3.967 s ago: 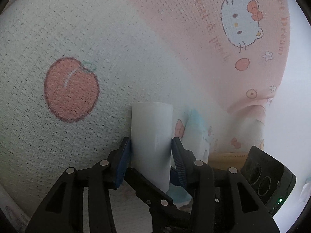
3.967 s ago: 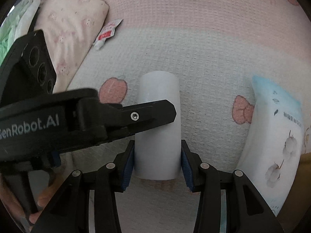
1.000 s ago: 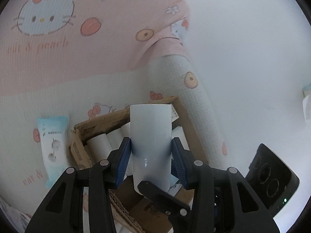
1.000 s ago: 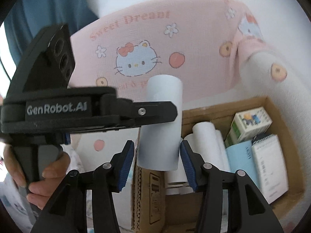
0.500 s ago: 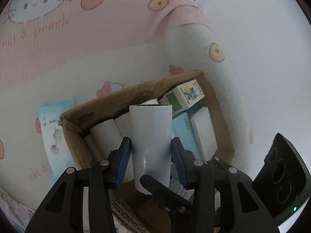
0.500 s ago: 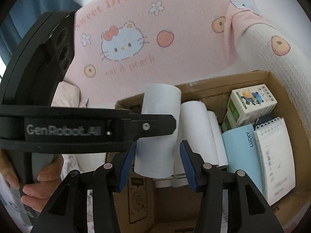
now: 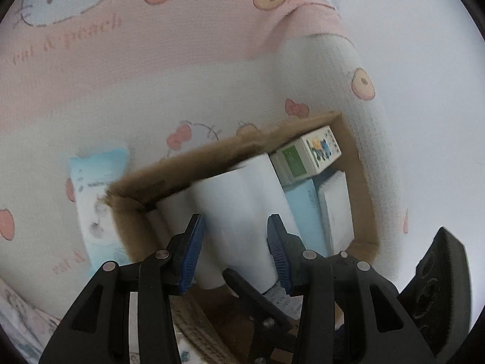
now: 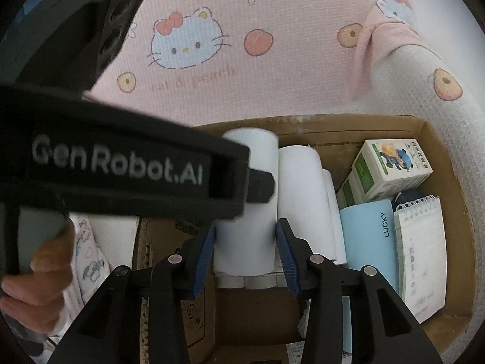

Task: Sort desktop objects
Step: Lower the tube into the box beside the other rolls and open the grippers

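One white paper roll is held by both grippers at once. My left gripper has its blue pads against the roll's sides. My right gripper grips the same roll nearer its lower end, and its jaws are closing on it. The roll hangs low over the left part of an open cardboard box, right beside other white rolls lying there. The left gripper's black body crosses the right wrist view and hides part of the roll.
In the box lie a green-and-white carton, a light blue LUCKY notebook and a spiral notepad. A blue tissue pack lies left of the box on the pink cartoon-cat blanket. A hand holds the left gripper.
Both grippers have sunk with the roll and tipped further down. The box now fills more of both views, and the roll has come down beside the rolls inside it.
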### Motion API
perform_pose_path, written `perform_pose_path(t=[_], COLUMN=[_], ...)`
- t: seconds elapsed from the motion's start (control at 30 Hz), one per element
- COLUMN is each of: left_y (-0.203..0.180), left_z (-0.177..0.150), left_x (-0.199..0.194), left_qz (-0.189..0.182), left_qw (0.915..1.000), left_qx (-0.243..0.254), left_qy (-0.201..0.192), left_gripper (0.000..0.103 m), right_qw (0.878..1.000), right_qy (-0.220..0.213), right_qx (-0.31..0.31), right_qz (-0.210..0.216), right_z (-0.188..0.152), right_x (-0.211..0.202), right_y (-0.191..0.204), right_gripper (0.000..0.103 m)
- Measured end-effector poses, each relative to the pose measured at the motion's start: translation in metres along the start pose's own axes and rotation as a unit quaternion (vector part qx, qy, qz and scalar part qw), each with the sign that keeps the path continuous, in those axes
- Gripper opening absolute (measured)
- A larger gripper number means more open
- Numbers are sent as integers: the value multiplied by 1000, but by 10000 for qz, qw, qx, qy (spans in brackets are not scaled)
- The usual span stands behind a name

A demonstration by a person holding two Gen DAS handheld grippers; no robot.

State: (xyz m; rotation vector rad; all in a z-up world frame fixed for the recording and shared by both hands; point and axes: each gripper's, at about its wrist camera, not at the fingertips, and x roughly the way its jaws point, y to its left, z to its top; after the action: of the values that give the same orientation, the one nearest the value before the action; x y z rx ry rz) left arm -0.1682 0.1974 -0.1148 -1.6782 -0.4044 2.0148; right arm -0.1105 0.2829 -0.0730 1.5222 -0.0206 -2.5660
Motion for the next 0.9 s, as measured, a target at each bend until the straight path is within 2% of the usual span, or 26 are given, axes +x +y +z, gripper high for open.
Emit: perform_pose_path(t=[0.1,0.17,0.23,0.37,0.5,0.53,0.57,0.7,0.8,0.9], left_y=[6,9,10,11,8,6,2,-9,-12,-10], left_z=[4,5,5,2,-2,-4,-5,-13,-21,-26], left_x=[-9,-12,-13,-11,-20,-22,-27,-37,-43,-48], left_qz=[-141,-179,-160,-252,-344,-307,-215,58,34,-55], left_qw=[9998,9997,9998,9996,9987,9982,9971,9902,9858,9840], left_qx=[-59,-49,-9,11,192,281,449,1013,1262,1292], left_qy=[-124,-168,-131,-108,-323,-427,-583,-960,-1110,-1224], left_gripper=[47,44,26,22,21,12,9,9,9,9], right_qw=[9999,9996,9995,9995,9998,9997,9997,9990,9973,9948], right_qy=[113,123,112,135,30,32,48,216,426,619], right_qx=[104,233,285,244,182,211,226,392,589,798], right_qz=[-1,29,-15,-135,-125,-107,-98,-64,71,161], right_z=[2,3,4,5,4,2,2,-5,-14,-25], right_x=[8,9,10,9,-5,-9,-12,-17,-15,-12], right_y=[-3,-5,-5,-4,-3,-4,-4,-9,-16,-19], right_gripper=[33,33,33,33,33,33,33,33,33,33])
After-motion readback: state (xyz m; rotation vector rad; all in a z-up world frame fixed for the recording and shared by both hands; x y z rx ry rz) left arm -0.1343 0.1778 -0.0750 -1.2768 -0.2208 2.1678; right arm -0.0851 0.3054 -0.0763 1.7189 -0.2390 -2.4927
